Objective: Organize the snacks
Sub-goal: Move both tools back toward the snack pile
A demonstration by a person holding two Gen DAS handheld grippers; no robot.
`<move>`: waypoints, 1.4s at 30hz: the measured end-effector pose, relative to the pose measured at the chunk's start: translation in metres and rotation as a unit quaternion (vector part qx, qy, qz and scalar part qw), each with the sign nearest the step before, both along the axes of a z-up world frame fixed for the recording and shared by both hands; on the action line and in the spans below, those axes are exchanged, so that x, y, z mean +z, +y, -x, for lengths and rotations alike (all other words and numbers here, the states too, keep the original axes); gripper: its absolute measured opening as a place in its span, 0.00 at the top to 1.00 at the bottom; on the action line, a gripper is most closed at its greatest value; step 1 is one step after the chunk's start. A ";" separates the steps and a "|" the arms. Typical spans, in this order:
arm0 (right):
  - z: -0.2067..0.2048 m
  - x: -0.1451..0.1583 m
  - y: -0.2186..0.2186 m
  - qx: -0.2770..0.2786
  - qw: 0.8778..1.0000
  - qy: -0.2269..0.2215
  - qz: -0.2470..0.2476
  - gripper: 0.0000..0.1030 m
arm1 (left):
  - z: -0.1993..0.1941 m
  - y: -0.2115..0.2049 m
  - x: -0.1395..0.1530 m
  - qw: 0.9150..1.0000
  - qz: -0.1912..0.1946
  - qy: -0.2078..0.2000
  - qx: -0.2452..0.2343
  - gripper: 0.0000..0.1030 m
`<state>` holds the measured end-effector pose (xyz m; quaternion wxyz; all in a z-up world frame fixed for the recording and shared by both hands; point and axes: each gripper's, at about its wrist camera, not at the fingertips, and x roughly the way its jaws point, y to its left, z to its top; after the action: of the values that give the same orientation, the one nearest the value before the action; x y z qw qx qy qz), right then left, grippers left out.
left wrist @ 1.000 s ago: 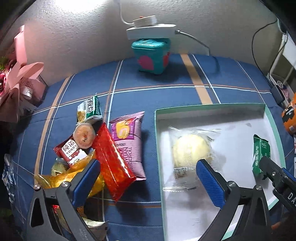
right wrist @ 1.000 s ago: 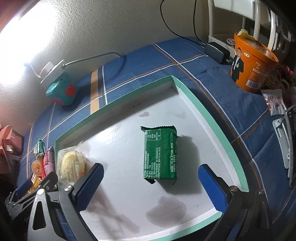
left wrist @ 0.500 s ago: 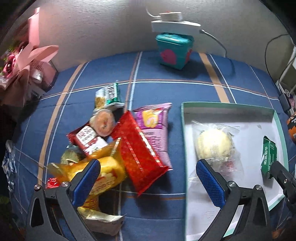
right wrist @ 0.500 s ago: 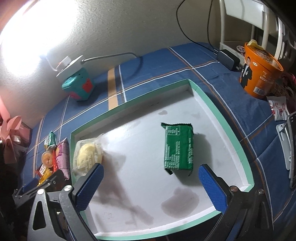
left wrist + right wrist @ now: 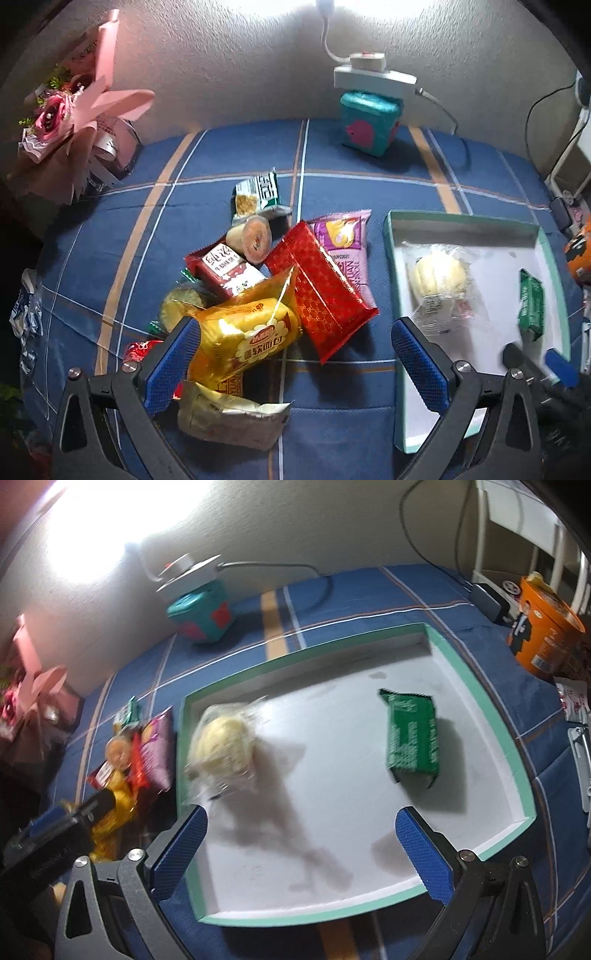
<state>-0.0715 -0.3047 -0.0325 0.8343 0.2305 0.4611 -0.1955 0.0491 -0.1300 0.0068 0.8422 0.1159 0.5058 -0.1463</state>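
A: What sits far left on the blue plaid cloth (image 5: 229, 155)?

B: A pink wrapped bouquet (image 5: 70, 122), up against the wall. Moving right, the snack pile: a green and white packet (image 5: 258, 194) at the far end, a round jelly cup (image 5: 253, 240) just near of it, then a dark red and white packet (image 5: 225, 267) that the cup partly rests on.

A: And nearer?

B: A yellow bread bag (image 5: 247, 332) lies over the pile, with a pale crumpled wrapper (image 5: 229, 415) at the near edge. The left gripper (image 5: 295, 365) hangs over this spot, its blue pads spread wide and grasping nothing; the left pad sits beside the yellow bag, though I cannot tell whether it touches.

A: To the right of that?

B: A red foil packet (image 5: 319, 290) lies slantwise on a pink packet (image 5: 347, 251). Far behind them stands a teal box (image 5: 369, 125) with a white power strip (image 5: 373, 75) on top.

A: The tray?

B: The white tray with a green rim (image 5: 509, 738) lies right of the pile. Inside it, a clear-wrapped yellow bun (image 5: 223, 747) rests near the left wall, and a green packet (image 5: 412, 734) lies well apart toward the right wall.

A: The right gripper (image 5: 301, 849)?

B: Released too, pads wide, over the tray's near part, empty. Farthest right, an orange noodle cup (image 5: 546, 638) stands on the cloth outside the tray.
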 end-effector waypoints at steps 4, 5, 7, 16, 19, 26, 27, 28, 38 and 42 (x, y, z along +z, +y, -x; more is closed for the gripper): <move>-0.002 0.005 0.020 0.025 1.000 -0.001 0.017 0.00 | 0.009 0.009 0.016 1.000 0.030 -0.004 -0.002 0.00; -0.001 0.006 0.024 0.028 0.999 -0.003 0.017 0.00 | 0.010 0.010 0.018 0.999 0.033 -0.005 -0.001 0.00; 0.000 0.007 0.032 0.034 0.999 -0.006 0.014 0.00 | 0.013 0.018 0.021 0.999 0.035 -0.004 0.002 0.00; -0.005 0.010 0.064 0.067 0.998 -0.004 0.006 0.00 | 0.007 0.069 0.018 0.999 0.011 0.002 0.051 0.00; -0.009 0.012 0.076 0.080 0.997 -0.005 -0.001 0.00 | 0.004 0.086 0.015 0.998 0.003 0.005 0.069 0.00; -0.018 0.012 0.104 0.110 0.994 -0.005 -0.005 0.00 | 0.007 0.116 0.014 0.996 -0.001 0.004 0.092 0.00; -0.019 0.012 0.107 0.114 0.993 -0.006 -0.009 0.00 | 0.007 0.121 0.014 0.995 -0.001 0.005 0.097 0.00; -0.020 0.012 0.110 0.118 0.993 -0.007 -0.011 0.00 | 0.007 0.125 0.014 0.995 0.000 0.006 0.102 0.00; -0.038 0.001 0.139 0.147 0.989 -0.004 -0.034 0.00 | 0.001 0.167 0.009 0.988 0.020 0.020 0.154 0.00; -0.048 -0.011 0.156 0.163 0.985 0.007 -0.050 0.00 | -0.003 0.181 -0.002 0.984 0.022 0.040 0.175 0.00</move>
<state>-0.0234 -0.1488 -0.0431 0.8391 0.1917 0.5079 -0.0352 0.0520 0.0512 0.0051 0.8362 0.0015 0.5483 -0.0122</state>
